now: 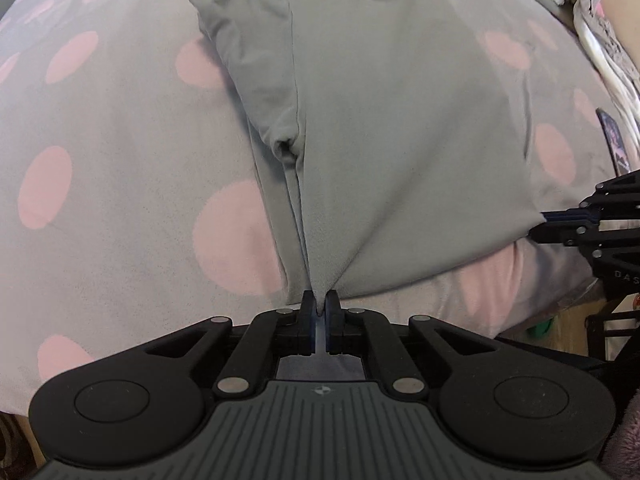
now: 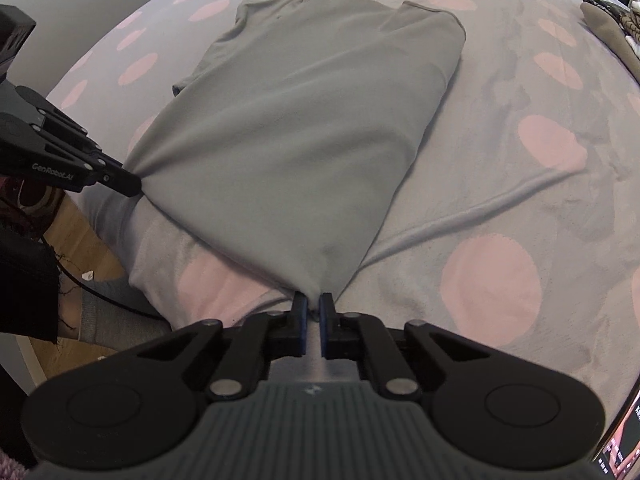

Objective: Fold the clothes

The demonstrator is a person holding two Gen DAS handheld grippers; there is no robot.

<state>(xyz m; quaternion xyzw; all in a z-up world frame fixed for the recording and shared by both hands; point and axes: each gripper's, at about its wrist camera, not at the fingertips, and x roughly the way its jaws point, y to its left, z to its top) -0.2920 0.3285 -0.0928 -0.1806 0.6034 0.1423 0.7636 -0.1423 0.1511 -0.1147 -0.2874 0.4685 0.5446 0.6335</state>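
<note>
Grey jersey fills the left wrist view: a grey T-shirt (image 1: pixel 400 120) lies on a grey blanket with pink dots (image 1: pixel 120 160), its far end toward the top of the frame. One sleeve (image 1: pixel 256 64) is folded in over the body, cuff opening facing me. My left gripper (image 1: pixel 320 306) has its fingers closed down to a thin slit, with a pinch of the shirt's near hem caught between the pads; fabric draws up from it in taut creases. At the right edge my right gripper (image 1: pixel 560 220) bites the other near corner. Pale clothes (image 1: pixel 600 40) lie heaped at the top right.

Right wrist view: same shirt (image 2: pixel 304 120), collar end far, body spread flat on the dotted blanket (image 2: pixel 520 200). My right gripper (image 2: pixel 314 304) is nearly closed, pads clamped on the hem corner, cloth fanning away from the pinch. At left, my left gripper (image 2: pixel 130 182) grips the opposite corner, where the blanket edge drops to wood floor (image 2: pixel 84 232).
</note>
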